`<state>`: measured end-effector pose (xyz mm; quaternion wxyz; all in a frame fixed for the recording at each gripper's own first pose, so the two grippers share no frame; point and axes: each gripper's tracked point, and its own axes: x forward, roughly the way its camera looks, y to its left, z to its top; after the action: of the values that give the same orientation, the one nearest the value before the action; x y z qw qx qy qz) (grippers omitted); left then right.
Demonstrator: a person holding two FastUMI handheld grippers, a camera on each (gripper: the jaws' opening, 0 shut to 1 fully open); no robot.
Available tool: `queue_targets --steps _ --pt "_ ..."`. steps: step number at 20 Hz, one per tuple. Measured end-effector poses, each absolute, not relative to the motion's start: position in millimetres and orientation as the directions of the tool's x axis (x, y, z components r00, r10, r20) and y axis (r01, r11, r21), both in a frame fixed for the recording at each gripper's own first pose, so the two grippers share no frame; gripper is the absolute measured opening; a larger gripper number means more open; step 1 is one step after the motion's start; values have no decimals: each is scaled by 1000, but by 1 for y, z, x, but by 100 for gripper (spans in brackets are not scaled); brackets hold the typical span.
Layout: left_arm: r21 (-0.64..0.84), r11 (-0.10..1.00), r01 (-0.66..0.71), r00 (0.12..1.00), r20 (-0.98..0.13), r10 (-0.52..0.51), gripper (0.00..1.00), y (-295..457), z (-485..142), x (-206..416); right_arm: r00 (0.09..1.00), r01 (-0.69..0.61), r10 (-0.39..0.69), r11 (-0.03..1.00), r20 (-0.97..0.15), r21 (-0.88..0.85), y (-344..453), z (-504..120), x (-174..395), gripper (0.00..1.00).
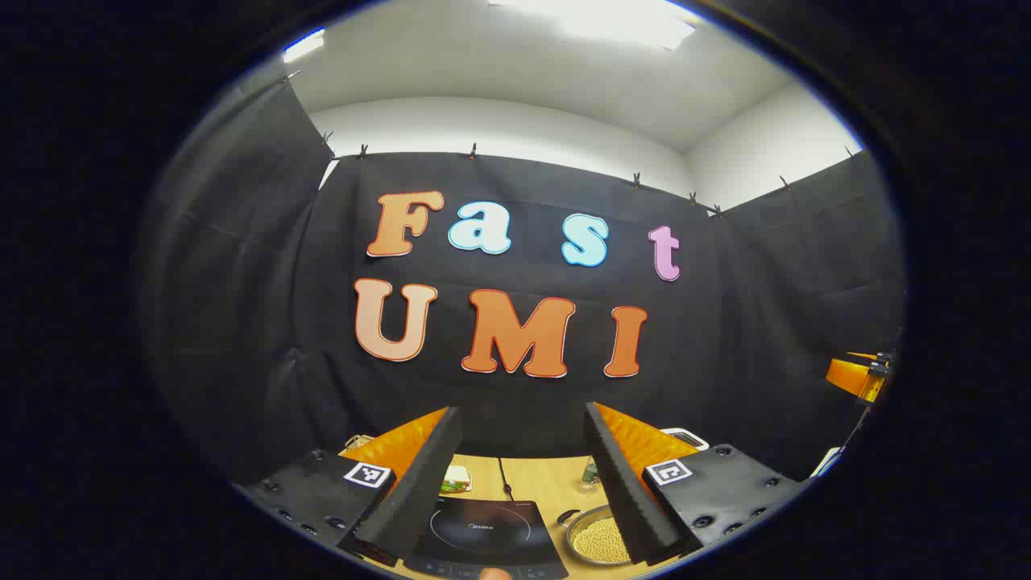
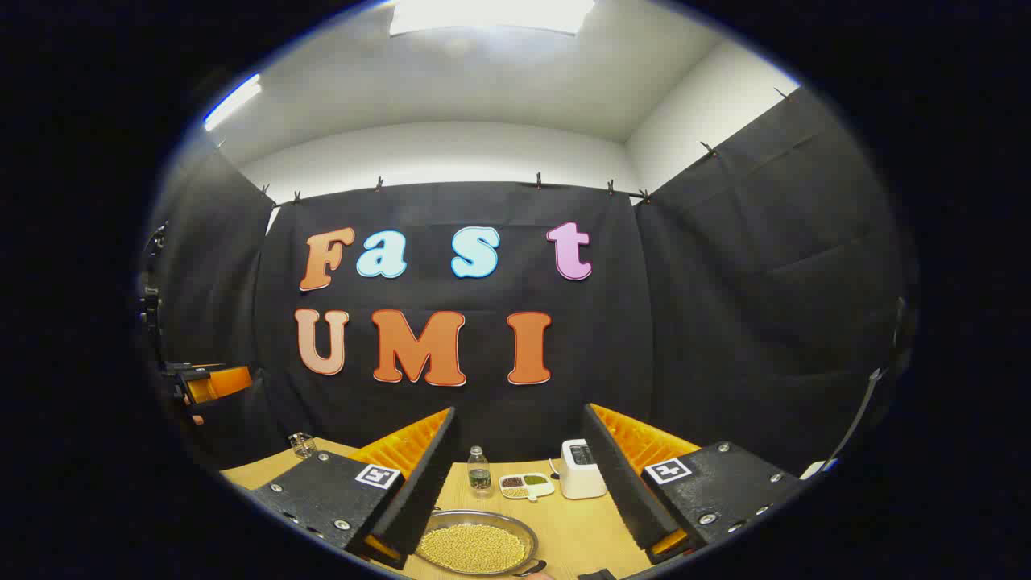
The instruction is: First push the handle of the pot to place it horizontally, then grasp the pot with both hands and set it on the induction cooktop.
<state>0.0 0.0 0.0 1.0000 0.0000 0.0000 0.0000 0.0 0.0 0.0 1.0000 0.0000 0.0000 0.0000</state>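
A shallow metal pot (image 1: 598, 538) filled with yellow beans sits on the wooden table (image 1: 540, 483), just right of the black induction cooktop (image 1: 483, 528). A short dark handle (image 1: 568, 515) sticks out of the pot towards the cooktop. My left gripper (image 1: 522, 411) is raised above the cooktop and open, with nothing between its fingers. In the right gripper view the pot (image 2: 475, 546) lies low between the fingers, with a dark handle end (image 2: 532, 568) at its near right rim. My right gripper (image 2: 519, 411) is also open and holds nothing, above and short of the pot.
Behind the pot stand a small water bottle (image 2: 479, 471), a divided dish of beans (image 2: 527, 485) and a white toaster (image 2: 581, 469). A glass (image 2: 302, 443) is at the far left. A cable (image 1: 503, 477) runs back from the cooktop, beside a food item (image 1: 456, 480).
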Motion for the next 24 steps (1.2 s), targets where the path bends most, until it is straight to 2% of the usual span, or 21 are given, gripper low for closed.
queue_targets --steps 1,2,5,6,7,10,11,22,24 --pt "-5 1000 2 1000 -4 -2 100 0 -1 0 1000 -4 4 1000 -7 3 2 -1 2 95" --pt "-11 1000 1 1000 -9 -1 100 2 -1 0 1000 -8 8 1000 -13 6 4 -3 3 100" --pt "-3 1000 -19 1000 -5 19 100 12 1 1 1000 -19 19 1000 -23 -2 8 -4 6 100" --pt "0 1000 -27 1000 -2 27 97 15 2 1 1000 -19 18 1000 -22 -11 9 -4 7 95" --pt "0 1000 -30 1000 0 30 99 16 2 0 1000 -18 18 1000 -20 -18 9 -3 8 100" --pt "-9 999 -35 999 -1 35 100 20 2 0 1000 -19 19 999 -19 -27 13 -2 11 100" --pt "-9 999 -38 999 1 38 99 22 3 0 1000 -22 21 999 -19 -27 13 -2 10 95" --pt "-1 999 -33 999 2 33 100 23 3 -4 999 -29 28 999 -32 -33 15 -7 13 94" --pt "-2 999 -36 999 2 36 99 24 3 -4 999 -24 23 999 -45 -24 15 -11 14 91"
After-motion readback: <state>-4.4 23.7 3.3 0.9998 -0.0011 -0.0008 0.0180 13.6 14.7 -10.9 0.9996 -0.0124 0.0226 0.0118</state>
